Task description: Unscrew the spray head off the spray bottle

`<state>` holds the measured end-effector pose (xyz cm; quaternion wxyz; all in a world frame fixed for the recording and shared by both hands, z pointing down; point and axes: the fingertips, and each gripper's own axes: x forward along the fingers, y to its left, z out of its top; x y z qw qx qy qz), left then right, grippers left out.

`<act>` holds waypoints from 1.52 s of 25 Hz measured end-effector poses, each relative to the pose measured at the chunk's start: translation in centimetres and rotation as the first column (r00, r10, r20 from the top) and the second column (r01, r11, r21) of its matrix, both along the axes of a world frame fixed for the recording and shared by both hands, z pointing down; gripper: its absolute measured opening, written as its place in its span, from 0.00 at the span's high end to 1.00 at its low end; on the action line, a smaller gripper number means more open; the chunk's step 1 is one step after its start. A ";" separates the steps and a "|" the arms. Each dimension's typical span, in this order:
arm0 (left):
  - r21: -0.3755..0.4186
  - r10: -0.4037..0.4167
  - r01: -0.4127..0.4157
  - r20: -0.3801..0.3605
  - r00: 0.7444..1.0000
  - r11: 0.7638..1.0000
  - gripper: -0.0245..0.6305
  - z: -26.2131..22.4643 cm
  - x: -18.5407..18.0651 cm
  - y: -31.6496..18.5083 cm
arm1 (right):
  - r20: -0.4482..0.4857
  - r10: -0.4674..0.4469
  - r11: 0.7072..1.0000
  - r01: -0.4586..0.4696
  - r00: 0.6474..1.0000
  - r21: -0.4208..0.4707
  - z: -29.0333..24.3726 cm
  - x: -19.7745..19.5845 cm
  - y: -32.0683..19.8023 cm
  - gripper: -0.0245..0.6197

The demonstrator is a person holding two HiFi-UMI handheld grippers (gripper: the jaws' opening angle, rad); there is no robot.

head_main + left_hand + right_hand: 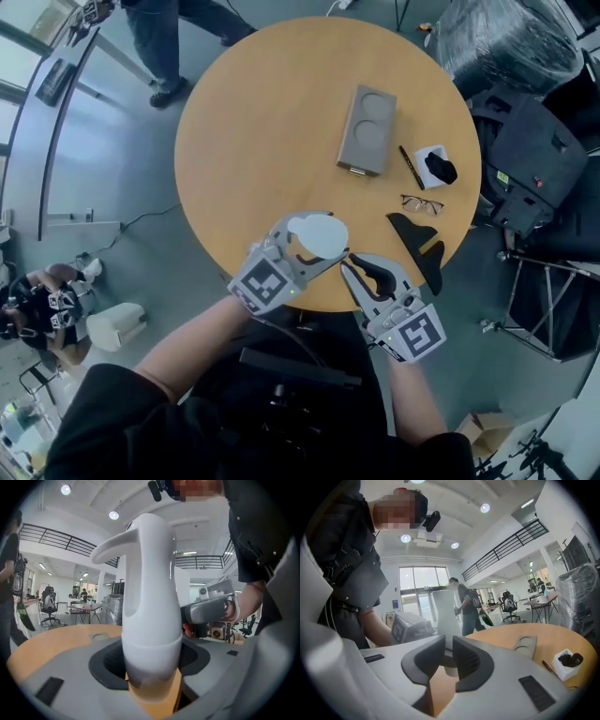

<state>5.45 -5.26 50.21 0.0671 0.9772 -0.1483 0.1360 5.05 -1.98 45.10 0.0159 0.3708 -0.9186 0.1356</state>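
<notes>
A white spray bottle [317, 232] with a smooth curved spray head [140, 541] hangs over the table's near edge. My left gripper [317, 247] is shut on its lower body [151, 634], with the dark pads [108, 660] pressing on both sides. In the left gripper view the spout points left. My right gripper [352, 270] sits just right of the bottle, its tips close to the bottle's side. In the right gripper view its jaws [449, 656] stand a narrow gap apart, and the bottle [444, 616] shows upright just beyond them. Nothing is pinched between the pads.
On the round wooden table [262, 141] lie a grey block with two round recesses [366, 131], a pen [411, 167], a small white box holding a black item [436, 166], glasses [422, 202] and a black shaped piece [420, 239]. A person stands on the floor beyond.
</notes>
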 end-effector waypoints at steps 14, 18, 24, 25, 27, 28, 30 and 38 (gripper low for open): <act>-0.030 0.005 -0.004 0.043 0.999 1.000 0.50 -6.8 -1.2 2.6 | 0.004 -0.079 0.997 0.079 0.997 0.021 -7.8 -1.8 1.4 0.74; -0.028 0.019 -0.018 0.053 0.998 0.999 0.50 -7.9 -0.5 3.1 | 0.009 -0.120 0.992 0.119 0.993 0.033 -9.5 -2.9 1.1 0.58; -0.017 0.033 -0.032 0.067 0.997 0.999 0.50 -9.1 0.5 3.8 | 0.021 -0.114 0.991 0.113 0.993 0.067 -12.0 -4.2 -0.9 0.50; -0.009 0.033 -0.032 0.073 0.997 0.999 0.50 -9.3 0.7 3.9 | 0.012 -0.111 0.991 0.110 0.994 0.072 -12.1 -4.4 -1.2 0.50; 0.004 0.025 -0.025 0.081 0.996 1.000 0.50 -9.4 1.0 4.0 | -0.001 -0.105 0.991 0.105 0.994 0.085 -12.4 -4.8 -1.6 0.50; 0.005 0.018 -0.018 0.080 0.997 1.000 0.50 -9.6 1.0 4.0 | -0.003 -0.107 0.990 0.107 0.994 0.094 -12.5 -5.0 -1.7 0.52; 0.002 0.011 -0.011 0.079 0.997 1.000 0.50 -10.0 0.9 4.1 | -0.001 -0.119 0.987 0.119 0.993 0.110 -13.0 -5.3 -1.3 0.60; 0.056 0.125 -0.128 0.045 0.991 0.990 0.51 -11.8 0.4 5.9 | 0.053 -0.235 0.961 0.224 0.970 0.159 -15.2 -5.2 0.3 0.60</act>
